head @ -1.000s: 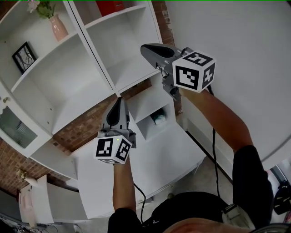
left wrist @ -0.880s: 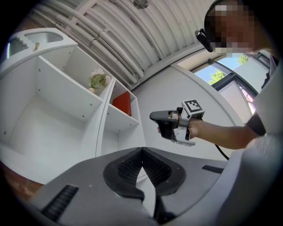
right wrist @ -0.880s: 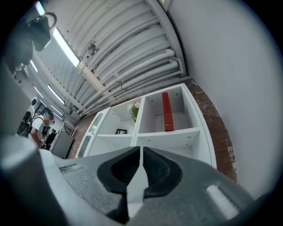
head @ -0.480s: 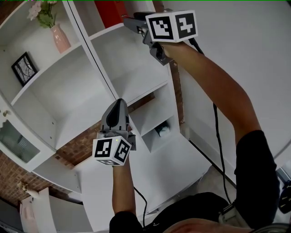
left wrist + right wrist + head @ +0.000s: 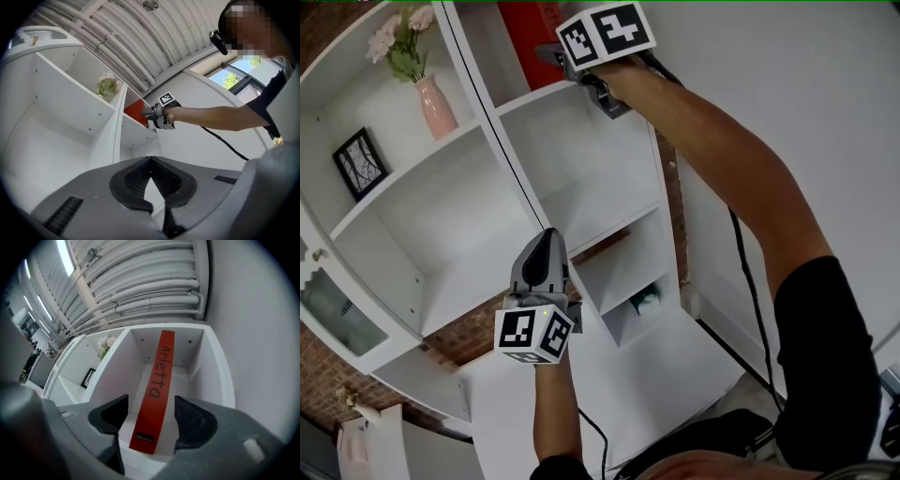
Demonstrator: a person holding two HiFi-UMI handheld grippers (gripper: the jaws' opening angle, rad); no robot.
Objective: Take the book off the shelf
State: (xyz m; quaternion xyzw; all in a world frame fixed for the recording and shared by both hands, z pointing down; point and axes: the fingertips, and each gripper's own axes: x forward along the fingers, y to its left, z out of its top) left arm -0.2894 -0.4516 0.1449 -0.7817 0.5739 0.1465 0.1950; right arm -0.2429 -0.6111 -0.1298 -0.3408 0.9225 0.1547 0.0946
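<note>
while the right claw (image 5: 151,420) is raised to the top right compartment of the white shelf unit (image 5: 581,169), its jaws stand wide apart and grip nothing. the right gripper view shows the book (image 5: 157,390) straight ahead in the gap between them, with white shelf showing on each side of the spine, so neither jaw presses on it. the book is red with dark lettering down its spine. it stands on end with the spine facing out, roughly midway across the compartment, apart from both side walls and close to the front edge of the surface it rests on.

from the head view the right arm reaches up and across, and the right claw's tips sit just in front of the red book at the top of the unit.

the left claw (image 5: 546,239) hangs lower, in front of the middle shelves and well apart from the book. in the left gripper view its jaws meet at the tips with nothing held between them.

in the left column of the unit a pink vase (image 5: 439,105) with flowers (image 5: 398,47) stands on an upper shelf, and a small dark picture frame (image 5: 361,164) leans on the shelf below it.
</note>
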